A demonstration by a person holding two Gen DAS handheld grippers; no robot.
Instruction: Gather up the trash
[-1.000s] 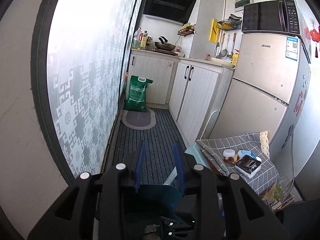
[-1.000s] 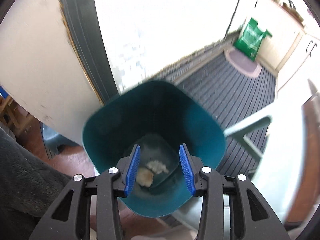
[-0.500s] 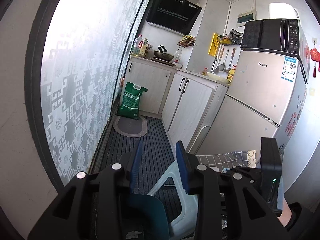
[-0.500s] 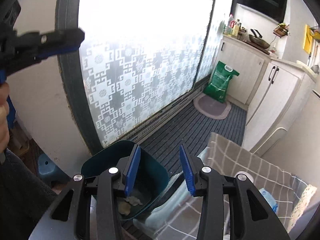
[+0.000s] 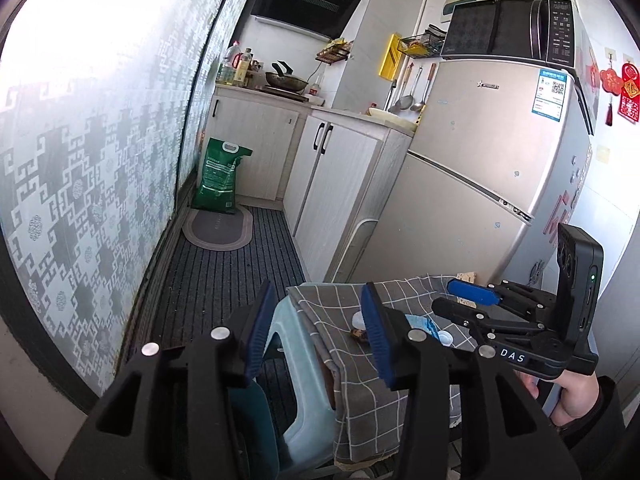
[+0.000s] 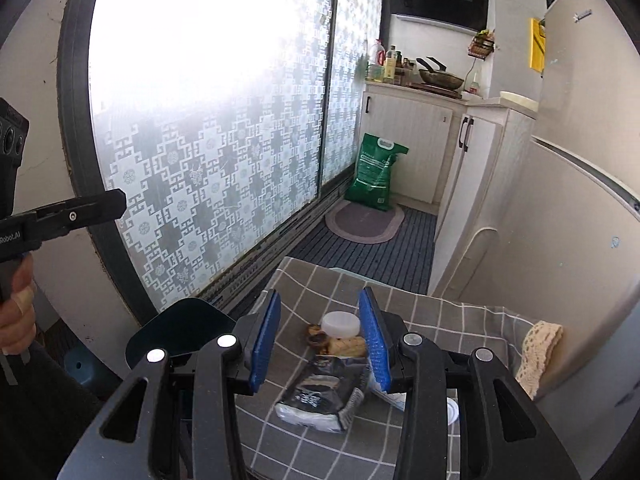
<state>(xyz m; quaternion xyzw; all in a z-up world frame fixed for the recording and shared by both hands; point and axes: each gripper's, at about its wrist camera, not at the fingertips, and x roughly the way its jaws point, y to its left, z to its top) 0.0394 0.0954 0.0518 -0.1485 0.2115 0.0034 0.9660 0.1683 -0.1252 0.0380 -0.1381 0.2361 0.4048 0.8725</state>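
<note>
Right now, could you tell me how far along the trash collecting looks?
Both grippers are open and empty. The right gripper hovers above the grey checked tablecloth, where a black-and-white crumpled wrapper, a white round lid and brown food scraps remain to be picked up. The dark teal plastic bin stands beside the table; its contents are hidden. The left gripper is idle.

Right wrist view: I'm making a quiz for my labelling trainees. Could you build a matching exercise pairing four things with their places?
Things:
1. teal trash bin
2. green bag
3. black packet
4. white round lid

Places:
A. on the checked cloth, nearest the camera
B. on the floor, left of the table
C. leaning on the cabinet beyond the oval mat
D. on the cloth beyond the brown scraps

Pairs: 1-B, 2-C, 3-A, 4-D
</note>
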